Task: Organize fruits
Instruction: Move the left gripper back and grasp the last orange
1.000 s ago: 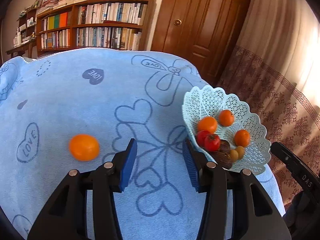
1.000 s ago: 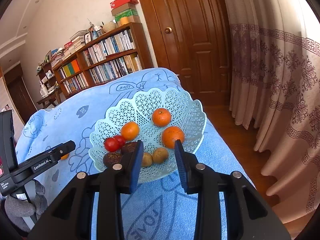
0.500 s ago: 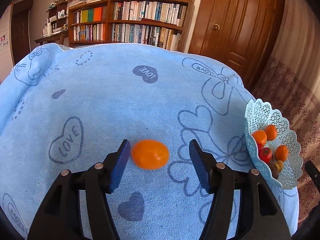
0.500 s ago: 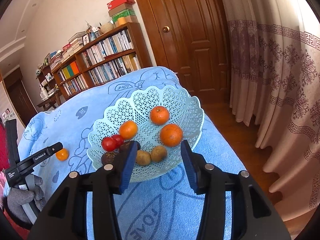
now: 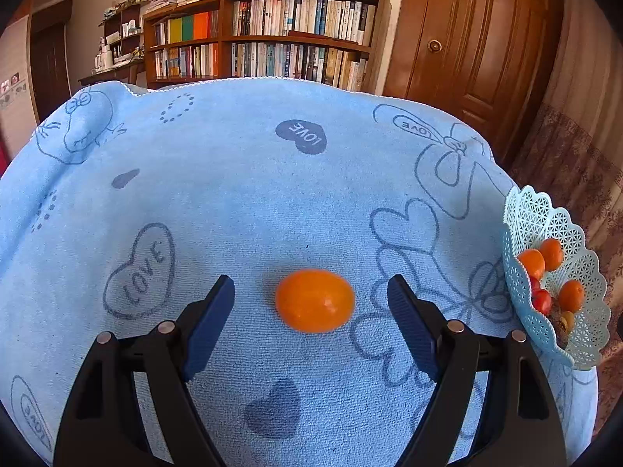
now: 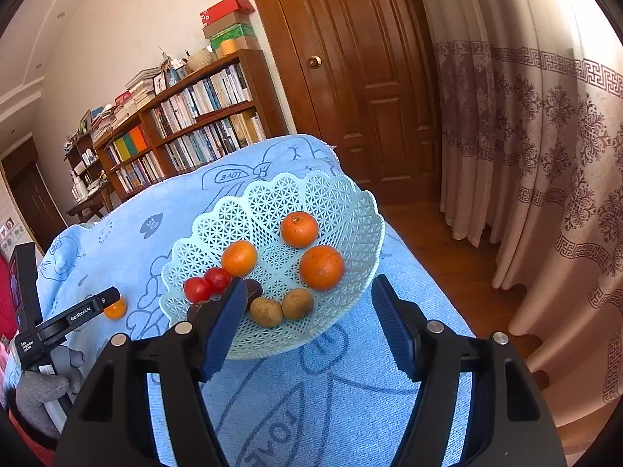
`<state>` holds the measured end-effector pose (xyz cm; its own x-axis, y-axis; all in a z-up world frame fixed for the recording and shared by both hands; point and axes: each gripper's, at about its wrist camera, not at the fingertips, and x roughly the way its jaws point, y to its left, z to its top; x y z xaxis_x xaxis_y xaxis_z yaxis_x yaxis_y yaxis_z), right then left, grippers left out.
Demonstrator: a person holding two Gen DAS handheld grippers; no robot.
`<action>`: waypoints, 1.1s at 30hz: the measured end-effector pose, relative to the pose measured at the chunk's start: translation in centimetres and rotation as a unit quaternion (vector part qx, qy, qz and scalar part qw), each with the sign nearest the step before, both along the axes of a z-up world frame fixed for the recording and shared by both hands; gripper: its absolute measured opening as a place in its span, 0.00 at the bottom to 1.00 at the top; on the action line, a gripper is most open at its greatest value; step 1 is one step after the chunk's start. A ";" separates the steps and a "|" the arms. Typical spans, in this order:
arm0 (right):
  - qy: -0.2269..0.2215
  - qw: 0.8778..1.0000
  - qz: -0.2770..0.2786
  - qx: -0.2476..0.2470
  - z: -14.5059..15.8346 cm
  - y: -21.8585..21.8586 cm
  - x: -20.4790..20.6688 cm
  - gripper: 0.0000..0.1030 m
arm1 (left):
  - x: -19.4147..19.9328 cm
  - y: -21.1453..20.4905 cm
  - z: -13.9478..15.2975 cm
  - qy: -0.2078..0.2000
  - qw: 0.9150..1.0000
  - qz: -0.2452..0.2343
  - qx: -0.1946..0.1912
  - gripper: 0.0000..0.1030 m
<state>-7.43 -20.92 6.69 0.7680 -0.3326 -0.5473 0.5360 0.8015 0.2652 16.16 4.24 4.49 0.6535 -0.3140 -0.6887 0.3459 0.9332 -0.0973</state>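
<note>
Wooden bookshelves (image 5: 268,44) packed with books line the far wall, with a brown panelled door (image 6: 362,78) beside them and patterned curtains (image 6: 545,163) hanging to the right of the door. Nearer, a light blue cloth (image 5: 249,194) printed with hearts and the word LOVE covers the whole work surface.

At the right edge of the cloth sits a pale mint lattice basket (image 6: 335,202) with a scalloped rim. It holds three oranges (image 6: 321,267), two red cherry tomatoes (image 6: 197,288) touching each other, two small tan round fruits (image 6: 266,311) side by side, and a dark fruit partly hidden behind a finger of the right gripper.

The right gripper (image 6: 307,321) hovers over the near rim of the basket, its blue-padded fingers (image 6: 224,323) spread wide and holding nothing. The left gripper (image 5: 311,323) is low over the cloth, well apart from the basket, its fingers (image 5: 208,325) equally wide. In the right wrist view a gloved hand (image 6: 43,389) holds it at the lower left.

One loose orange fruit (image 5: 314,300), oval and smooth, rests on the cloth between the left gripper's pads. A gap of cloth shows on each side of it, so neither pad touches it.
</note>
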 end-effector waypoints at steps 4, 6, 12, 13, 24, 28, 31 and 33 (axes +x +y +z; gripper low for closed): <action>0.000 1.000 -0.002 0.001 -0.1 -0.1 0.0 0.65 | 0.1 -0.1 -0.2 0.003 1.000 0.000 0.002 0.80; -0.001 1.000 -0.003 0.002 -0.1 -0.1 0.0 0.65 | 0.2 -0.2 -0.3 0.004 1.000 0.000 0.004 0.80; 0.000 1.000 -0.002 0.005 -0.3 -0.2 0.0 0.65 | 0.5 -0.2 -0.9 0.012 1.000 0.000 0.007 0.80; 0.000 1.000 -0.002 0.006 -0.3 -0.2 0.0 0.65 | 0.5 -0.2 -1.0 0.014 1.000 -0.001 0.007 0.80; 0.002 1.000 0.004 0.013 -0.9 0.1 0.1 0.65 | 1.4 -0.6 -2.0 0.037 0.999 -0.007 0.008 0.45; 0.000 1.000 0.002 0.013 -0.9 0.1 0.0 0.65 | 0.6 -1.4 -1.6 0.032 0.999 -0.022 0.015 0.45; -0.002 1.000 -0.003 0.015 -1.0 -0.1 -0.2 0.65 | -0.4 -2.3 -0.4 0.024 0.999 -0.035 0.003 0.45; -0.002 1.000 -0.005 0.017 -1.2 -0.4 -0.3 0.65 | -1.3 -3.3 1.0 0.015 0.999 -0.051 -0.013 0.45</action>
